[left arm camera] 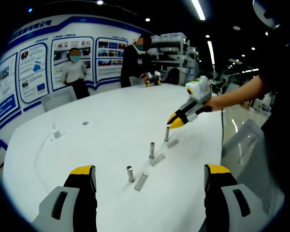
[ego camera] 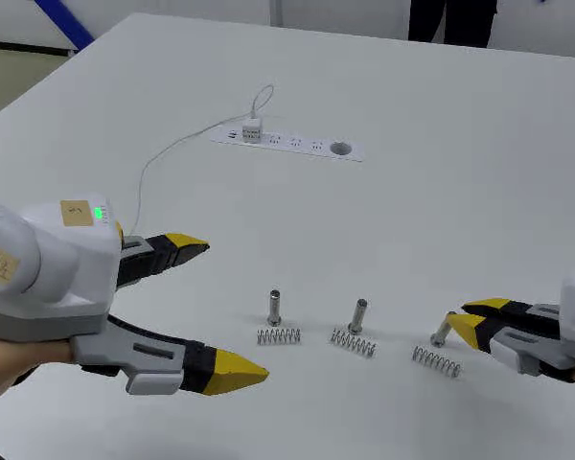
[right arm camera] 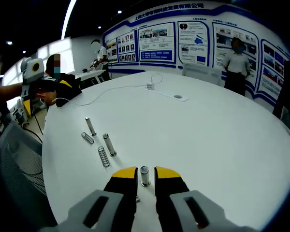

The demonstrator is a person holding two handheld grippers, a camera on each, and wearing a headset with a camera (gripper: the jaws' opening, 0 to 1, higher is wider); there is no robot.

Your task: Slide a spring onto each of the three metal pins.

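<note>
Found left hand-held gripper spread wide, holding nothing, positioned left of the row of pins. Found right hand-held gripper narrowed to a slim gap around the right pin; could not confirm actual contact. Recorded that pin with its long axis tilted, top leaning toward the yellow tips in the head view. Recorded left pin and middle pin standing upright on the white surface, long axes vertical. Noted left spring, middle spring and right spring lying flat, one just in front of each pin, long axes running along the row.
</note>
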